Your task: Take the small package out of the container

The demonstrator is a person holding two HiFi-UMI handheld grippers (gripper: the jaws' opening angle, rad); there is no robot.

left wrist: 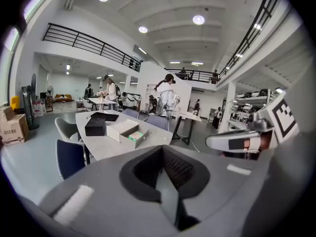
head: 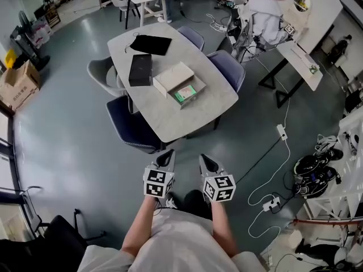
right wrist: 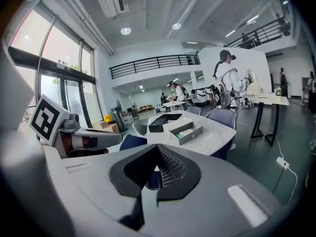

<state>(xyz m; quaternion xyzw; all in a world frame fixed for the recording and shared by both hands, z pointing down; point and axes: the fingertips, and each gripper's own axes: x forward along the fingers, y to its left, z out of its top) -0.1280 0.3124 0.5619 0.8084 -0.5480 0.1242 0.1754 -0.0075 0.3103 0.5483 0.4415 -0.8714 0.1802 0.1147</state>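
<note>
You held both tongs low at the bottom centre of the head view, well short of the table (head: 187,120). The left gripper (head: 165,156) had its jaws pressed together on nothing, and the right gripper (head: 207,162) looked the same, closed and empty. The small package (head: 184,94), green-faced, lay inside the open container (head: 199,86) near the middle of the frame, just beside the tan lid (head: 172,75), with a black box (head: 140,69) further left. The risk lay in the approach. The dark blue chair (head: 133,128) stood at the near table edge, in your way. Jaws arriving closed would probably only shove the package or slide the container, and a grab on the container wall would likely lift the whole thing.
</note>
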